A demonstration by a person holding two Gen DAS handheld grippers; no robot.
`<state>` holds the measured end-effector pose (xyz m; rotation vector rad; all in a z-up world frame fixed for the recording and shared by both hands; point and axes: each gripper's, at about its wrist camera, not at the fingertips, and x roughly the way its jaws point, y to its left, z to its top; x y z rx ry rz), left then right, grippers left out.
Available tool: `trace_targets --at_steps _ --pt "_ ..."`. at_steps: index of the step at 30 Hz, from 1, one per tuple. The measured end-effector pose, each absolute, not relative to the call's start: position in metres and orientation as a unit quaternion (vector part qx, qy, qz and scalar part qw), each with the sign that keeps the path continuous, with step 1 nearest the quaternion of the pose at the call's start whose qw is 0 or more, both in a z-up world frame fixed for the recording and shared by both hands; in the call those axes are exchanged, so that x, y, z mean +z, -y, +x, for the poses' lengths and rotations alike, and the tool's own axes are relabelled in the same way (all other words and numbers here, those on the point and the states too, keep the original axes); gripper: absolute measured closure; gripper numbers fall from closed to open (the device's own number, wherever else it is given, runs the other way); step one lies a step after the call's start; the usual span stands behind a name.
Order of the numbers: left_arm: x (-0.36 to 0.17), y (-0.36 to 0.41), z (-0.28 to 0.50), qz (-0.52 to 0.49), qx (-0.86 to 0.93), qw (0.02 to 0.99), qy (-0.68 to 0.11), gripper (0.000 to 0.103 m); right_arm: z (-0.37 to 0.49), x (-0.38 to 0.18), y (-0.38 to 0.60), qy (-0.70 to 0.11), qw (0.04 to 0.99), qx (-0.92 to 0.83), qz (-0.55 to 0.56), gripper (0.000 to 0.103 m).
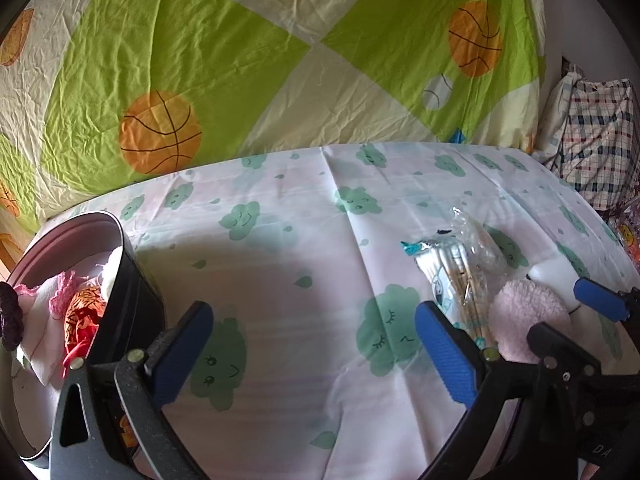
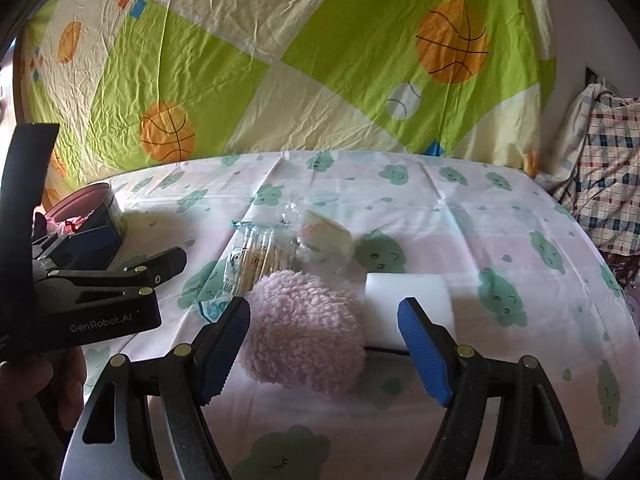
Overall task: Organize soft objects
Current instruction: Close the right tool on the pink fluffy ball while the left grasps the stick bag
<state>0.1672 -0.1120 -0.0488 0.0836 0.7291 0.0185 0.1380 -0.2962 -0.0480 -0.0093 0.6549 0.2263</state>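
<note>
Pink fleece pad (image 2: 306, 334) lies on the cloud-print cloth (image 2: 500, 232), directly ahead of the right gripper (image 2: 324, 350), whose jaws stand apart and empty; left gripper (image 1: 316, 346), also apart, sits farther, beside the round tin (image 1: 132, 280)

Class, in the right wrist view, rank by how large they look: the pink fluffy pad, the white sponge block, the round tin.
1. Pink fluffy pad, largest, though nearest the camera.
2. White sponge block, partly hidden by a finger.
3. Round tin, smallest-looking, but farther off and partly hidden.
</note>
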Motion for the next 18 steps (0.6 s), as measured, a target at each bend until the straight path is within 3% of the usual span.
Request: trace_targets --at_steps 7,9,10,14,18 --pt "-0.051 0.113 0.166 0.037 0.002 0.933 -0.358 0.001 0.152 -0.062 0.285 -0.370 0.920 0.130 -0.019 0.026" --pt "-0.051 0.114 0.165 0.038 0.000 0.933 -0.359 0.001 0.153 -0.064 0.284 -0.373 0.918 0.133 -0.021 0.040" --pt "-0.051 0.115 0.164 0.038 -0.002 0.933 -0.358 0.001 0.152 -0.064 0.283 -0.372 0.918 0.135 -0.023 0.061" --pt "-0.050 0.118 0.163 0.041 -0.008 0.934 -0.356 0.001 0.152 -0.065 0.280 -0.375 0.914 0.152 -0.025 0.077" --pt "-0.051 0.125 0.162 0.046 -0.018 0.933 -0.357 0.001 0.148 -0.062 0.284 -0.359 0.920 0.156 -0.012 0.083"
